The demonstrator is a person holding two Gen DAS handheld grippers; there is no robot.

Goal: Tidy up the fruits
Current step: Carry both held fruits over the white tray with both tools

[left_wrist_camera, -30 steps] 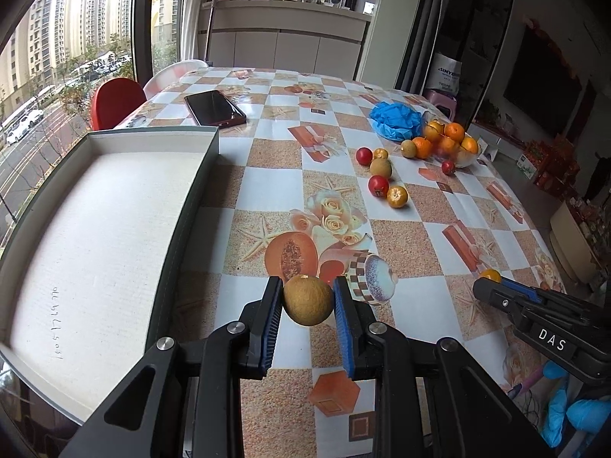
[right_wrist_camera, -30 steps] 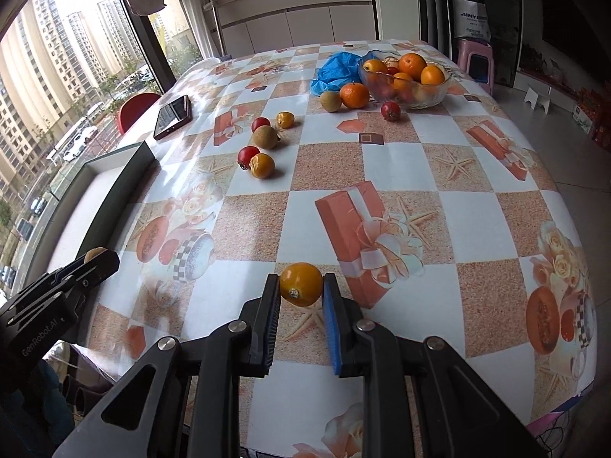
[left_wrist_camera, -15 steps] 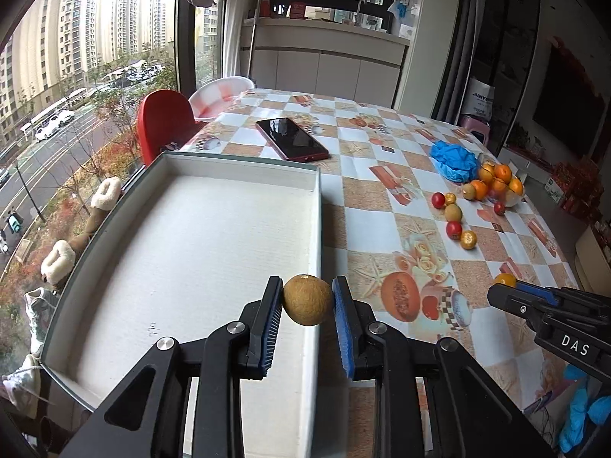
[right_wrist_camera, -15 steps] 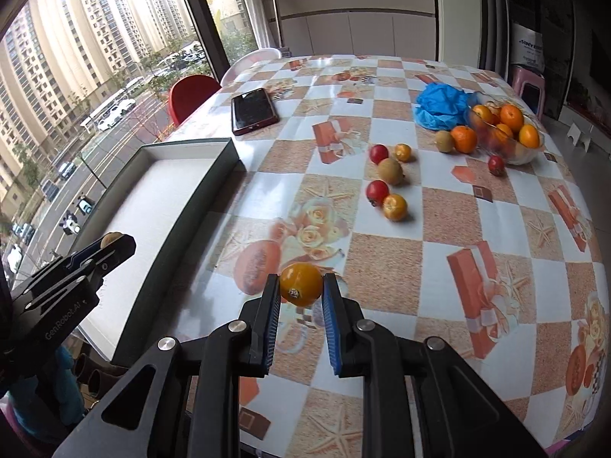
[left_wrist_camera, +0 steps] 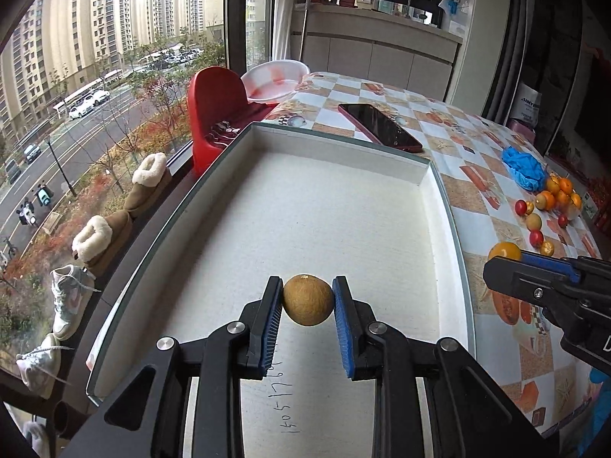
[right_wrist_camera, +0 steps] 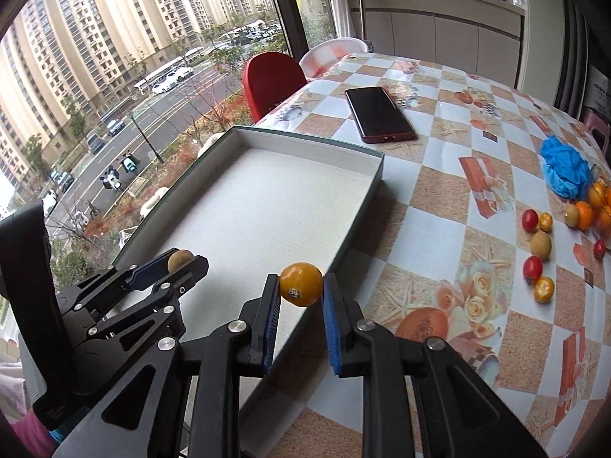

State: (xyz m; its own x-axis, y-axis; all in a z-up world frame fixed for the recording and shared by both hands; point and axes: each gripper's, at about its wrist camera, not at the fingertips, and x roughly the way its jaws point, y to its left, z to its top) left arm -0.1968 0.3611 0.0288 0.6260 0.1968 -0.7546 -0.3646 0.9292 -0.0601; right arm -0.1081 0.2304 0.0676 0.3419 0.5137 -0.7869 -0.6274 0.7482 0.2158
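L gripper (left_wrist_camera: 307, 299) is clamping a brown fruit (left_wrist_camera: 307, 299) over the empty tray (left_wrist_camera: 427, 175). R gripper (right_wrist_camera: 301, 286) is gripping a yellow-orange fruit (right_wrist_camera: 301, 283) at the tray's edge. Nothing's sitting in the tray yet, and most fruit is waiting on the table (right_wrist_camera: 439, 198).

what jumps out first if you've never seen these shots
Two fruits held in the air: a brown round fruit clamped in the left gripper above the big white-lined tray, and an orange fruit in the right gripper at the tray's near edge. Loose fruits lie far right on the checkered tablecloth.
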